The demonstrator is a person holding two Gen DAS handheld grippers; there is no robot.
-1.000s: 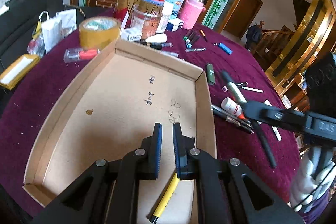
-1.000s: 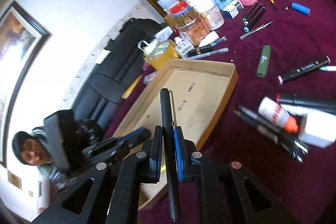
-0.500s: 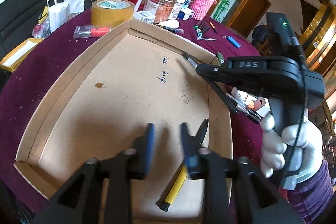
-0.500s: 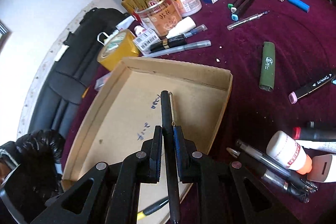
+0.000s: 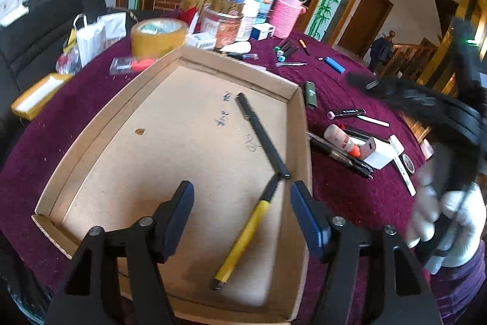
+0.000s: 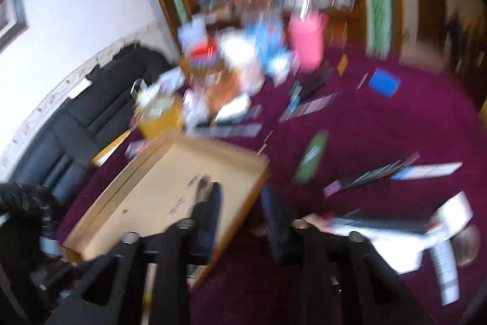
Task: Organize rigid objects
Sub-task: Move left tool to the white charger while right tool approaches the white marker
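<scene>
Between the spread jaws of left gripper (image 5: 242,212), yellow pen (image 5: 243,236) and black pen (image 5: 261,134) lie in cardboard tray (image 5: 91,130); right gripper (image 6: 242,209) open, empty.

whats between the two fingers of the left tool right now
In the left wrist view, the left tool is open over the cardboard tray; the yellow pen lies between its fingers, black tip towards the black pen.

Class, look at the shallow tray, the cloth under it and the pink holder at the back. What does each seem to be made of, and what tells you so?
Tray: plain brown cardboard, matte, with folded side flaps and ink scribbles on its floor.
Cloth: a deep purple fabric, probably velvet-like, since it looks soft and holds pale lint specks.
Pink holder: looks knitted or woven, from its ribbed texture; the blur leaves this uncertain.
</scene>
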